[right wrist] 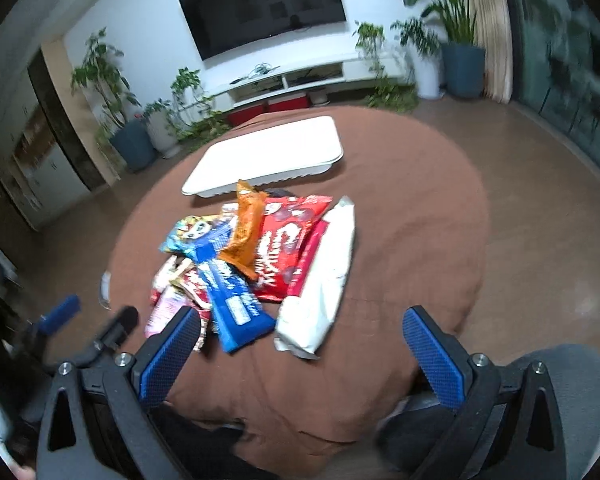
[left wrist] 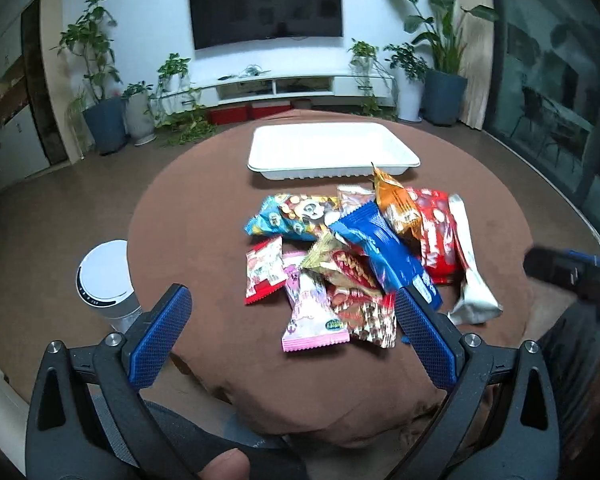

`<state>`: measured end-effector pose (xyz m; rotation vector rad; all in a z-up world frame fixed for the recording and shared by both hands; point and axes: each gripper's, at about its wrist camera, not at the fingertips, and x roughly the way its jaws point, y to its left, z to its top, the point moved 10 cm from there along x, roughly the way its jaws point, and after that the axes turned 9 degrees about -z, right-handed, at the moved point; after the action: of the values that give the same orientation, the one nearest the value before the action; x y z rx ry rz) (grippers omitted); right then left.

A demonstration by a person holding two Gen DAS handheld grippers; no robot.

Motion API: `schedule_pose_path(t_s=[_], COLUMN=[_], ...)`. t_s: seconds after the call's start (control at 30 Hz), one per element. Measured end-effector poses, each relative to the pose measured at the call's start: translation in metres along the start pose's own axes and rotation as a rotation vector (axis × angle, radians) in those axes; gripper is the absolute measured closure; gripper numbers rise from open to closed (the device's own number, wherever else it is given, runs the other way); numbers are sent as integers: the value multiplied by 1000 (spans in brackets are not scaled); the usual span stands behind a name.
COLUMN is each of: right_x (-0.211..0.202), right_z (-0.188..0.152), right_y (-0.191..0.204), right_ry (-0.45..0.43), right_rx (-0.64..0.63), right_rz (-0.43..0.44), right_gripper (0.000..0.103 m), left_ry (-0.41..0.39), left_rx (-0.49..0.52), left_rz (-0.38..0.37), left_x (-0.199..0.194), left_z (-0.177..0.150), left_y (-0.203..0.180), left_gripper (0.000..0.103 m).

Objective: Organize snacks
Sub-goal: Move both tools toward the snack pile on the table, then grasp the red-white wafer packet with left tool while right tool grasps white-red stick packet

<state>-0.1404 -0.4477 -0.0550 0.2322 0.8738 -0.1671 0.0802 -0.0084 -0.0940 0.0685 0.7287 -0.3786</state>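
Observation:
A heap of snack packets lies mid-table: a blue bar wrapper [left wrist: 384,248] [right wrist: 236,304], an orange bag [left wrist: 396,200] [right wrist: 246,232], a big red bag [left wrist: 436,236] [right wrist: 288,248], a white pouch [left wrist: 470,268] [right wrist: 324,288], a pink packet [left wrist: 310,312] and a light-blue bag [left wrist: 288,216]. Behind the heap stands an empty white tray [left wrist: 332,148] [right wrist: 268,156]. My left gripper [left wrist: 292,328] is open, just short of the pink packet. My right gripper [right wrist: 300,340] is open too, near the white pouch's front end. The left gripper [right wrist: 96,320] also shows in the right wrist view.
The table [left wrist: 204,216] is round under a brown cloth that hangs over the near edge. A white cylindrical device [left wrist: 106,280] stands on the floor left of it. Potted plants [left wrist: 100,80], a low TV stand [left wrist: 284,86] and a wall screen are far behind.

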Motion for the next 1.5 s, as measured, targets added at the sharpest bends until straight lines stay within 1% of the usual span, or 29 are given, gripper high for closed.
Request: schedule_pose_path(t_s=[0.03, 0.07, 0.1, 0.17, 0.2, 0.23, 0.3, 0.37, 0.43, 0.5, 0.53, 0.57, 0.6, 0.67, 0.7, 0.73, 0.77, 0.8, 0.87, 0.97, 1.0, 1.03, 1.07, 1.13, 1.3, 1.4, 1.5], right_x=[2, 4, 6, 11, 13, 16, 23, 30, 36, 40, 42, 45, 46, 49, 51, 53, 54, 56, 59, 64, 65, 66, 67, 69, 74, 77, 82], right_z=[-1, 1, 1, 1, 0, 0, -2, -4, -4, -3, -2, 0, 2, 4, 5, 6, 6, 7, 7, 7, 7, 6, 7, 7, 6, 6, 6], right_y=[-2, -1, -1, -2, -2, -2, -4, -3, -4, -6, -8, -9, -11, -10, -10, -9, -9, -8, -7, -5, -5, -5, -5, -4, -1, 0, -4], right_ry=[9, 17, 22, 40, 48, 55, 67, 89, 107, 118, 117, 116, 114, 114, 116, 119, 121, 124, 131, 142, 145, 146, 146, 146, 158, 165, 173], right_rx=[-10, -21, -29, -43, -49, -55, -61, -61, -62, -57, -53, -51, -49, -48, -48, -48, -49, -51, -53, -54, -53, -52, -52, -55, -60, -66, -60], right_rz=[1, 9, 17, 23, 20, 18, 15, 30, 40, 37, 32, 29, 28, 31, 33, 36, 38, 40, 42, 40, 41, 42, 42, 38, 39, 32, 19], right_gripper=[0, 0, 3, 5, 5, 5, 5, 5, 12, 15, 17, 18, 20, 21, 22, 23, 23, 23, 24, 24, 24, 24, 25, 25, 26, 31, 33], left_ry=[48, 123, 151, 171, 188, 202, 217, 212, 207, 201, 201, 204, 215, 236, 256, 283, 308, 335, 363, 375, 375, 376, 381, 375, 366, 359, 348], left_rx=[-12, -68, -114, -148, -155, -159, -146, -117, -101, -112, -118, -119, -112, -93, -85, -80, -80, -80, -69, -71, -78, -93, -103, -104, -97, -120, -151], left_rz=[-17, -31, -29, 0, 41, 56, 52, 55, 45, 32, 27, 23, 16, 4, 0, -4, -13, -23, -31, -28, -32, -43, -56, -64, -87, -117, -142], left_x=[6, 14, 18, 23, 27, 30, 37, 43, 51, 56, 60, 63, 72, 85, 94, 102, 110, 119, 130, 142, 145, 145, 148, 141, 145, 139, 131], left_z=[-7, -17, -23, -27, -28, -28, -25, -18, -7, 4, 10, 14, 22, 31, 32, 32, 31, 29, 28, 24, 24, 24, 22, 20, 21, 20, 16], left_y=[0, 8, 14, 27, 38, 42, 47, 52, 58, 63, 66, 68, 70, 67, 67, 68, 69, 69, 67, 69, 71, 74, 75, 72, 72, 74, 80], left_gripper=[0, 0, 0, 0, 0, 0, 0, 0, 1, 3, 9, 18, 22, 35, 40, 48, 50, 50, 50, 51, 53, 64, 70, 71, 73, 75, 75])
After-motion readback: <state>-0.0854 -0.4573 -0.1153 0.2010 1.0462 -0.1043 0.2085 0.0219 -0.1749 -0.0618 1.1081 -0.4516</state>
